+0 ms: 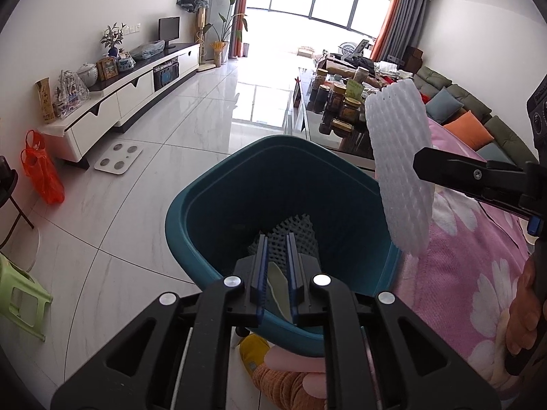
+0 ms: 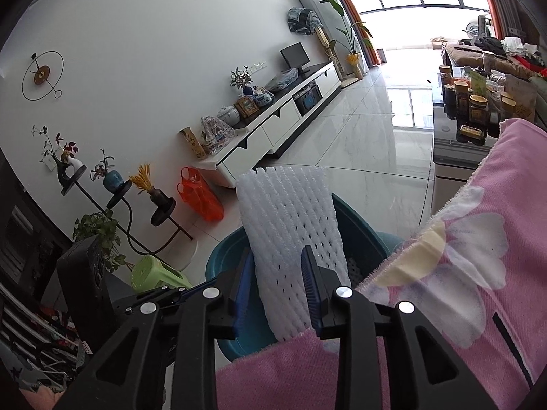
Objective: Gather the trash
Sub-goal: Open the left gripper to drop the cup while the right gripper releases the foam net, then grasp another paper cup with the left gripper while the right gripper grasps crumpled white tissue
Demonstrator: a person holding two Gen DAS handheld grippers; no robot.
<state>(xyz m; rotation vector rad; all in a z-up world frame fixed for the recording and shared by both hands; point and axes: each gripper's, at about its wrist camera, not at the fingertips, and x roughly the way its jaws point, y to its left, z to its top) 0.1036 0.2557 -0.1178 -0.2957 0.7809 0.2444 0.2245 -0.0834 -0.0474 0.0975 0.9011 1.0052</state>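
1 teal bin, 2 foam nets (1 inside), 2 grippers

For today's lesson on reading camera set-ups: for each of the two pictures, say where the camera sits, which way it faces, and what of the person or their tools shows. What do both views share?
Left wrist: on the left gripper, looking down into the teal bin; the right gripper and a hand show at right.
Right wrist: on the right gripper, facing the bin across a pink blanket; the white foam net stands between its fingers.
Shared: bin, foam net, blanket, orange bag, TV cabinet.
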